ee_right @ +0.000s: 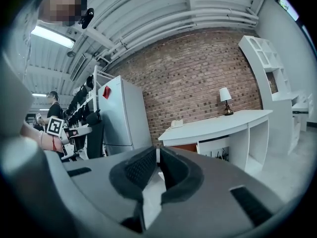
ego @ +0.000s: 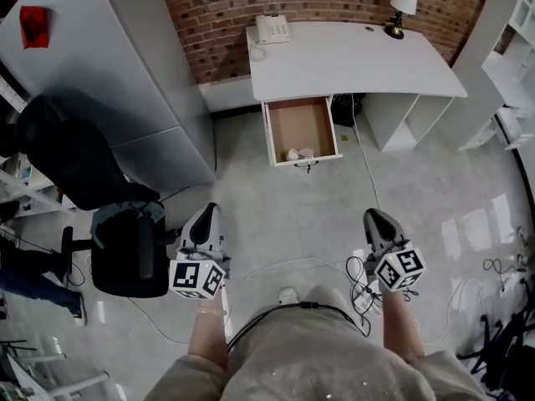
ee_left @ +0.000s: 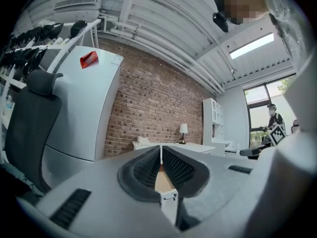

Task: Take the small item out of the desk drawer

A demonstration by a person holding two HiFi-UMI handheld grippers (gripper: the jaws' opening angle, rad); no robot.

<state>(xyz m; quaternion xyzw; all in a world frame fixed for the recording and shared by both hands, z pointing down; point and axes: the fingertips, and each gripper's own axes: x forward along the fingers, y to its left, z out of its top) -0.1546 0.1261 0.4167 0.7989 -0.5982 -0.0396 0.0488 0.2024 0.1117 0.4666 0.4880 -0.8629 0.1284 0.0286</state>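
Observation:
The white desk (ego: 351, 57) stands against the brick wall, with its drawer (ego: 269, 136) pulled out toward me. A small pale item (ego: 299, 154) lies at the front of the drawer's brown bottom. My left gripper (ego: 206, 211) and right gripper (ego: 374, 217) hover level over the floor, well short of the drawer, both pointing at the desk. In the left gripper view the gripper (ee_left: 161, 150) has its pads meeting at the tips, and the drawer (ee_left: 162, 180) shows beyond them. In the right gripper view the gripper (ee_right: 158, 152) shows only a thin slit, with nothing between its pads.
A black office chair (ego: 125, 249) stands close to my left. A tall grey cabinet (ego: 125, 73) stands beside the desk. A telephone (ego: 272, 28) and a lamp (ego: 401, 7) sit on the desktop. Cables (ego: 368, 182) trail across the floor. White shelves (ego: 518, 65) are at the right.

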